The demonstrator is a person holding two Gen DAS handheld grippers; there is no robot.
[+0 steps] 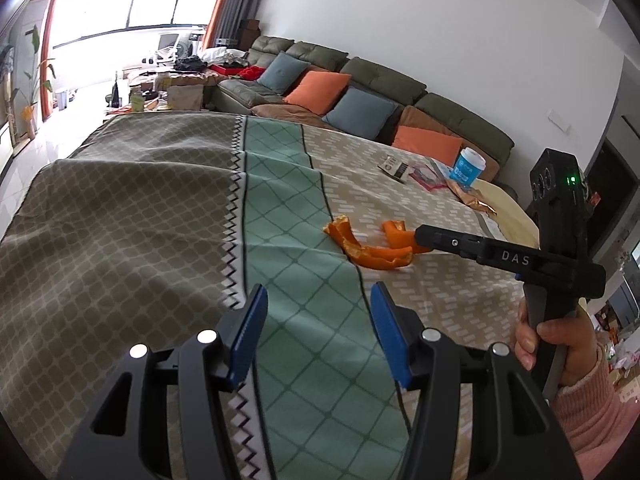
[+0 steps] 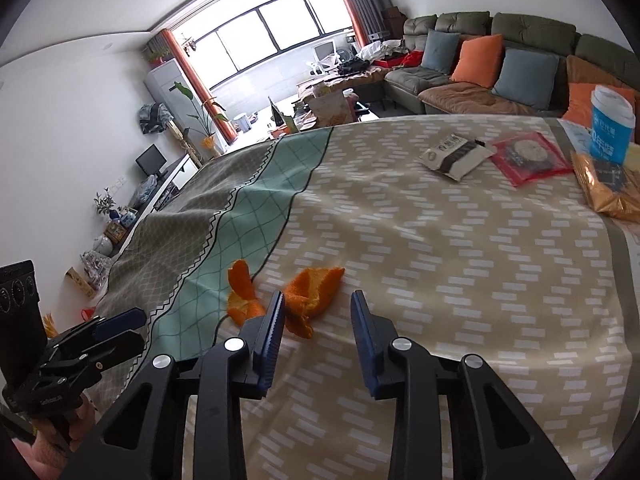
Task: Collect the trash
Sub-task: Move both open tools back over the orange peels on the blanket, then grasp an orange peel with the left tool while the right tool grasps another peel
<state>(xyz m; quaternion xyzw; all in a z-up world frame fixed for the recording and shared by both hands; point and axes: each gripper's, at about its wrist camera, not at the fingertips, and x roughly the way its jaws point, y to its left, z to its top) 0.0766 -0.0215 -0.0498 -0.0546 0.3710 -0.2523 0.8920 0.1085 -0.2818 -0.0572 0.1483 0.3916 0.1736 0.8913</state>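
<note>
Two pieces of orange peel lie on the patterned tablecloth (image 2: 440, 280). The larger peel (image 2: 316, 288) sits between the blue fingertips of my right gripper (image 2: 318, 300); its left finger (image 2: 274, 320) touches the peel's edge and the right finger stands clear of it. A smaller curled peel (image 2: 242, 292) lies just left of that finger. From the left wrist, the right gripper (image 1: 420, 240) reaches in from the right to the peels (image 1: 360, 252). My left gripper (image 1: 319, 296) hovers open over the green stripe with nothing between its pads.
At the table's far right lie a black-and-white snack wrapper (image 2: 456, 156), a red packet (image 2: 528, 156), a gold foil bag (image 2: 608, 188) and a blue paper cup (image 2: 612, 128). A sofa with cushions (image 2: 480, 60) stands behind. The left gripper (image 2: 120, 320) is at lower left.
</note>
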